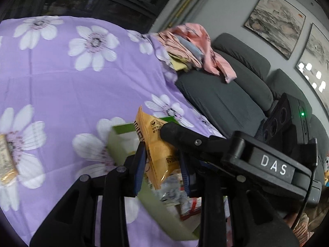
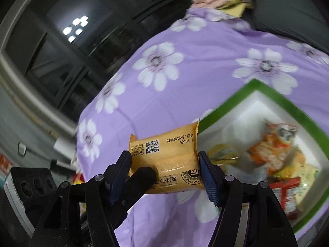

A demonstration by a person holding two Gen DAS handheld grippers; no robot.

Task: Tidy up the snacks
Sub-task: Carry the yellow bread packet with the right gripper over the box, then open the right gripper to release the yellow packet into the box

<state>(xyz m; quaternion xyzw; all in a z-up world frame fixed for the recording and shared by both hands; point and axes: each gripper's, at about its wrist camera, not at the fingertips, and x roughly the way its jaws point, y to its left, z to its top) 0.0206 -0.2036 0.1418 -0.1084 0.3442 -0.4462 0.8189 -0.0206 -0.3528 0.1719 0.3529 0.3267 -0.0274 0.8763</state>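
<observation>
The orange snack packet point(image 2: 164, 160) is clamped between both the right tongs point(image 2: 164, 175) and left tongs point(image 1: 162, 164); just beyond them the green-rimmed box point(image 2: 255, 86) already holds several snacks; one biscuit pack point(image 1: 6, 162) remains far left on the floral cloth point(image 1: 72, 82).

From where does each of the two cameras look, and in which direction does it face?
Left wrist: sits behind the left gripper, faces the purple floral cloth and grey sofa; the right gripper also shows.
Right wrist: sits behind the right gripper, faces the green-rimmed box; a left gripper finger shows.
Shared: the orange snack packet, which both grip; cloth and box.
</observation>
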